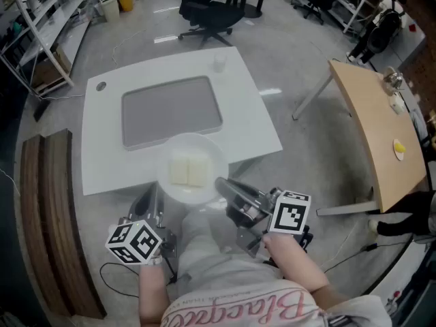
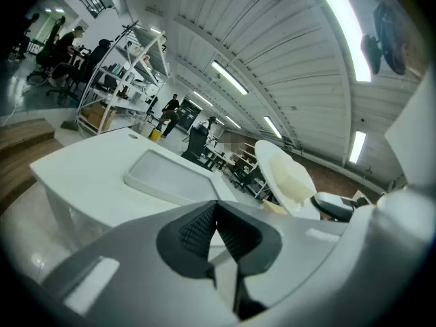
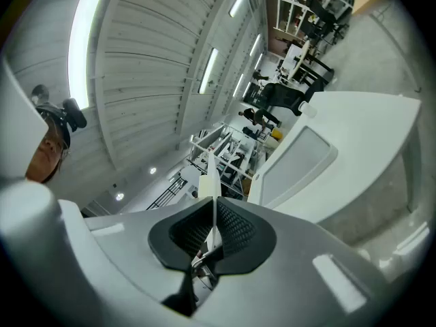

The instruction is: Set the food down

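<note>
A white plate (image 1: 204,148) carries two pale square pieces of food (image 1: 189,171). It hangs over the near edge of the white table (image 1: 252,121). My right gripper (image 1: 223,184) is shut on the plate's near right rim. In the right gripper view the plate (image 3: 208,179) shows edge-on as a thin white blade pinched between the pads of the right gripper (image 3: 213,213). My left gripper (image 1: 144,203) is low at the left of the plate, apart from it. Its jaws (image 2: 216,213) are shut with nothing in them. The left gripper view shows the plate (image 2: 272,159) and food (image 2: 300,179) to its right.
A grey tray (image 1: 170,111) lies in the middle of the table, just beyond the plate. A small clear cup (image 1: 219,62) stands at the far edge. A wooden bench (image 1: 48,210) is on the left, a wooden table (image 1: 378,128) on the right, a black office chair (image 1: 204,12) beyond.
</note>
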